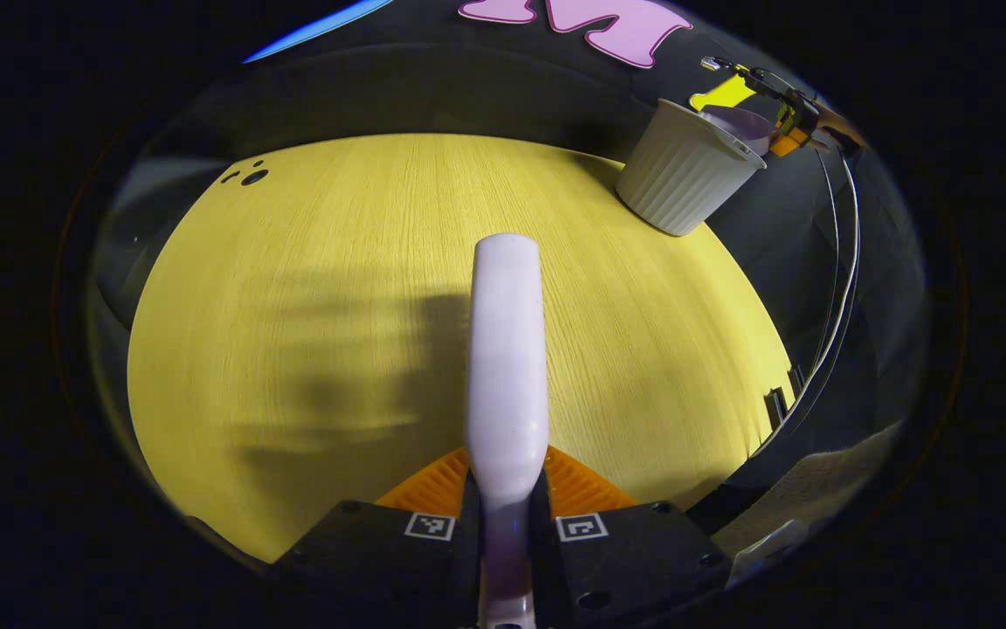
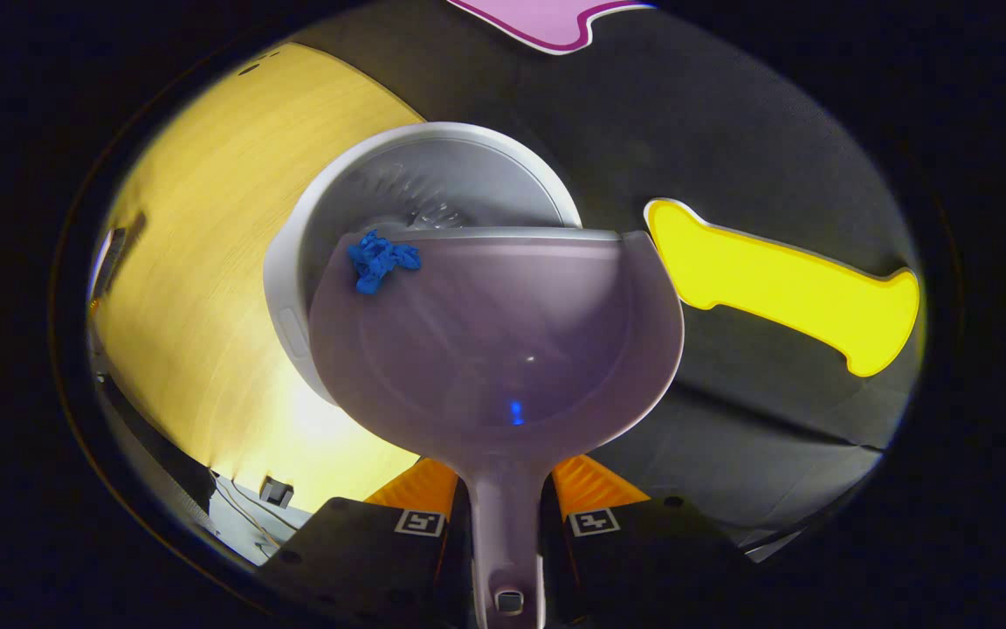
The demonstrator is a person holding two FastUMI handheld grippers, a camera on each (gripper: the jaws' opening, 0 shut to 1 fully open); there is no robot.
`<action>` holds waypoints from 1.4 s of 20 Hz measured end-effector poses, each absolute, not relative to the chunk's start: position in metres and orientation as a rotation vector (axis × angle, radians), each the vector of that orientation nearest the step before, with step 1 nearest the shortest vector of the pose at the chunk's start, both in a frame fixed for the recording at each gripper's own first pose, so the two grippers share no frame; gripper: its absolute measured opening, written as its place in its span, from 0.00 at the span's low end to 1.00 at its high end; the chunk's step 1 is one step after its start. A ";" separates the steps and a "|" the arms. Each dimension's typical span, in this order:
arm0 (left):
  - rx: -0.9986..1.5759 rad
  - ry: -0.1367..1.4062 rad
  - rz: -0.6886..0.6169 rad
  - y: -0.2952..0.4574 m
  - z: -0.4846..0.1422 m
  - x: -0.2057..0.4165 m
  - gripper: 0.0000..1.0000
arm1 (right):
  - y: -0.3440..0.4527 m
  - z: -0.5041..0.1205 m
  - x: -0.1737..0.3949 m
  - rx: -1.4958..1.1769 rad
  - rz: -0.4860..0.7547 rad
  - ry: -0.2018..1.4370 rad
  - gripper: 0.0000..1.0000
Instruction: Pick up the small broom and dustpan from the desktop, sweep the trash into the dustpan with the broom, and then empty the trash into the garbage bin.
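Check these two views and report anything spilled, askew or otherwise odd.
Nothing stands out. The dustpan is tipped over the bin's mouth, with the blue scrap sitting at the pan's lip, not on the desktop. The bin stands upright near the desk's far edge. The broom is held above the desktop.

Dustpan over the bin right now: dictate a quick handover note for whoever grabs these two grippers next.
Left hand-held gripper: shut on the small broom, held above the yellow desktop.
Right hand-held gripper: shut on the dustpan handle, pan tipped at the rim of the white garbage bin.
Trash: one blue crumpled scrap sits at the dustpan's front lip, not yet in the bin.
Done: both tools picked up, trash swept into the pan, pan brought to the bin.
Left: tip the pan further so the scrap drops in.
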State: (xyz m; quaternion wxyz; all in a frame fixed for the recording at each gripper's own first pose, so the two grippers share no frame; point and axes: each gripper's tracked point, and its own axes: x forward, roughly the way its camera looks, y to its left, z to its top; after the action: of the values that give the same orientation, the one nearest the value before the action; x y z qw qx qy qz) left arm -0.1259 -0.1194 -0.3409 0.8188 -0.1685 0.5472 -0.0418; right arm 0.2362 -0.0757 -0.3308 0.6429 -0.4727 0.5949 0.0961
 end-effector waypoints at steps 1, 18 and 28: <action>-0.357 1.165 -0.089 -0.120 -0.340 -0.125 0.28 | -0.082 -0.335 0.236 -1.088 0.220 1.353 0.36; -0.320 1.165 -0.079 -0.122 -0.337 -0.123 0.29 | -0.086 -0.305 0.220 -0.833 0.181 1.224 0.36; -0.230 1.174 -0.042 -0.126 -0.337 -0.124 0.28 | 0.002 -0.296 0.080 -0.406 0.414 1.065 0.36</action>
State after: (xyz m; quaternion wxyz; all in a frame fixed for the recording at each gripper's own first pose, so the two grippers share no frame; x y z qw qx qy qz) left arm -0.1238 -0.1257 -0.3366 0.8261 -0.1083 0.5527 -0.0196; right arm 0.0798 0.0023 -0.2962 0.8217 -0.1910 0.5005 0.1945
